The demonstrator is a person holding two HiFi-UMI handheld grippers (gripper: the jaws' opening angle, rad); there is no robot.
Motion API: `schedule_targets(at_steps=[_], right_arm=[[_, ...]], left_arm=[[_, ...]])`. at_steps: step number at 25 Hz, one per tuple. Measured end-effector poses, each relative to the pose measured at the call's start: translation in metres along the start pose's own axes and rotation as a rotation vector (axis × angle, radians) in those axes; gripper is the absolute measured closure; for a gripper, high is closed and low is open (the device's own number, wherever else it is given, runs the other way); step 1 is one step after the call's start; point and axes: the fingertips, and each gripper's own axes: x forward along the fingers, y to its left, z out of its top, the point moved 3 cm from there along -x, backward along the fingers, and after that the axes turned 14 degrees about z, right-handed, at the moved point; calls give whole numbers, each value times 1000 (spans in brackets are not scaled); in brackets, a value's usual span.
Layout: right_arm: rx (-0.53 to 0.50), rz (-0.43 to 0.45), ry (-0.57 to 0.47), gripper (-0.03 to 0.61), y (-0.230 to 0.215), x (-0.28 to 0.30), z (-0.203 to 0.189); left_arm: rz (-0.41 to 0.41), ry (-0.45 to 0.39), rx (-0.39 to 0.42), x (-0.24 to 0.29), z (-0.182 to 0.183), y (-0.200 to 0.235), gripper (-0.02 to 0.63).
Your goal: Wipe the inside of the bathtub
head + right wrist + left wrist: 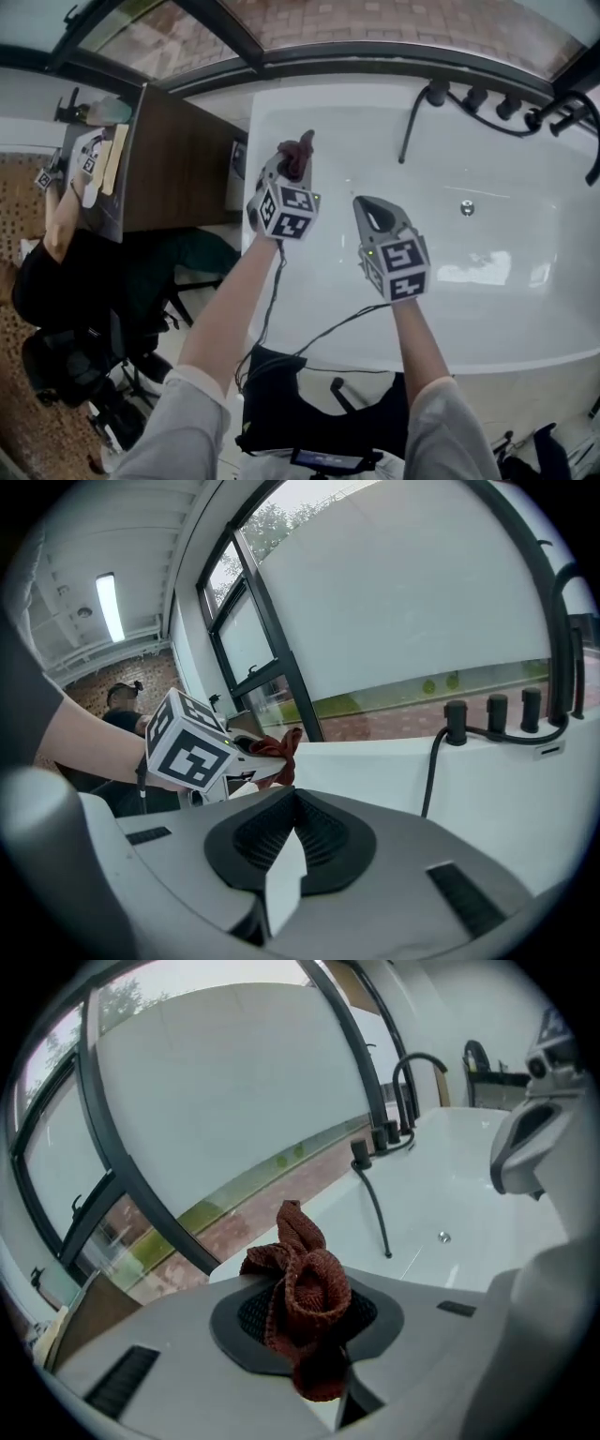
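Note:
A white bathtub (525, 309) fills the right of the head view, its drain (467, 208) in the middle of the floor. My left gripper (298, 155) hovers over the tub's left end, shut on a crumpled dark red cloth (296, 154). In the left gripper view the red cloth (302, 1290) bunches up between the pads. My right gripper (367, 205) hangs beside it, a little right and nearer me, shut with nothing between its pads. The right gripper view shows the left gripper (246, 757) with the red cloth (281, 750) above the tub rim.
Black taps and a hose (412, 122) sit on the tub's far rim (375, 84). A dark wooden counter (178, 159) stands left of the tub. A person (56, 272) sits at the far left. Large windows (216, 1101) rise behind the tub.

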Motion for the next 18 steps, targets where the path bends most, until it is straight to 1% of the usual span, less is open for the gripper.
schedule_targets(at_steps=[5, 9, 12, 18], right_arm=[[-18, -15, 0, 574, -33, 47, -26], [-13, -29, 21, 574, -47, 78, -53], [-11, -18, 24, 574, -59, 96, -67], [3, -22, 24, 574, -79, 109, -88]], left_arm=[[40, -10, 202, 68, -27, -3, 523], [45, 0, 309, 106, -49, -6, 523], [61, 12, 347, 131, -55, -5, 523], [100, 25, 361, 170, -56, 4, 523]])
